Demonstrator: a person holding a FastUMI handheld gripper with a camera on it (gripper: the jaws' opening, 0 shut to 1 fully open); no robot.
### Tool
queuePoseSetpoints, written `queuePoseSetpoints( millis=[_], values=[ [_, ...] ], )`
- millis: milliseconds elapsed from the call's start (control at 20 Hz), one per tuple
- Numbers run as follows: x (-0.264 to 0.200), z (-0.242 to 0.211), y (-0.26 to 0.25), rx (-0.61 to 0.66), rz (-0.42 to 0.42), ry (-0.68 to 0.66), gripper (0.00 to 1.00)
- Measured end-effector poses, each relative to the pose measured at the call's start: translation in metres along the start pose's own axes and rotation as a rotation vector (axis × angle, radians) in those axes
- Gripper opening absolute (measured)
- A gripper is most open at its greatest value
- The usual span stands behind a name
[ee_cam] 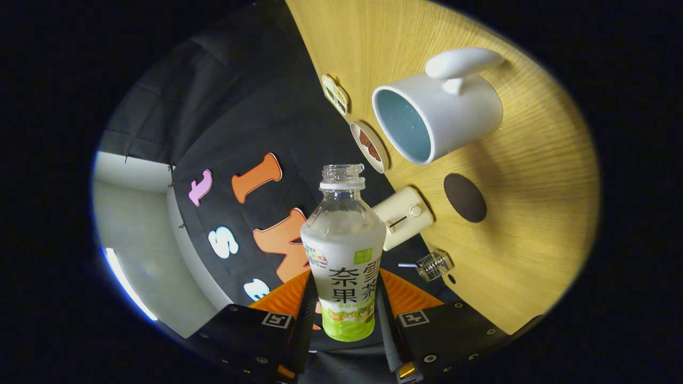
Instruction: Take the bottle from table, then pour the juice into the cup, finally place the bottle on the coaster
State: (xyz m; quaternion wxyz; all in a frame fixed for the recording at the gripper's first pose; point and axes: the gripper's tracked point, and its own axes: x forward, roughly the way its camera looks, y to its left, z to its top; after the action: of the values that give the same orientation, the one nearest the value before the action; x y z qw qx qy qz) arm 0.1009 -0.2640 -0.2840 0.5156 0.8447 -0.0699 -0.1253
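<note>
Wood-grain table (533, 176) runs beyond the claw, seen rolled hard over, with black cloth behind it as the booth's wall. The claw (347, 312) is closed narrow on the bottle (344, 256), one finger pressing each side of its lower label, so the bottle is held between them, lifted off the table and with its uncapped neck pointing away from the claw. The clear upper part looks nearly empty, though I cannot be sure how much juice is left.

Just past the bottle lies a small cream box (404, 216) and, beside that, a little clear item (435, 265) near the table's edge. Further out sits the dark round coaster (465, 197), bare. Beyond it stands the white cup (435, 120), its blue inside open toward the bottle's mouth. Two small picture cards (369, 146) lie by the cup.

The strong tilt suggests the pouring step is under way or ending. Next, the bottle must come upright, travel to the coaster, settle squarely on it, and only then be released.
</note>
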Motion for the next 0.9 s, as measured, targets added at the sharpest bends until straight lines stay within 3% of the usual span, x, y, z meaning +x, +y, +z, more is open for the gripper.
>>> queuePoseSetpoints(
  millis=[250, 600, 900],
  values=[
    [-0.003, 0.027, -0.020, -0.204, -0.068, -0.059, 0.57],
    [-0.002, 0.034, 0.010, -0.744, -0.066, -0.069, 0.57],
    [0.016, 0.009, 0.018, -1.149, -0.049, -0.016, 0.57]
  ],
)
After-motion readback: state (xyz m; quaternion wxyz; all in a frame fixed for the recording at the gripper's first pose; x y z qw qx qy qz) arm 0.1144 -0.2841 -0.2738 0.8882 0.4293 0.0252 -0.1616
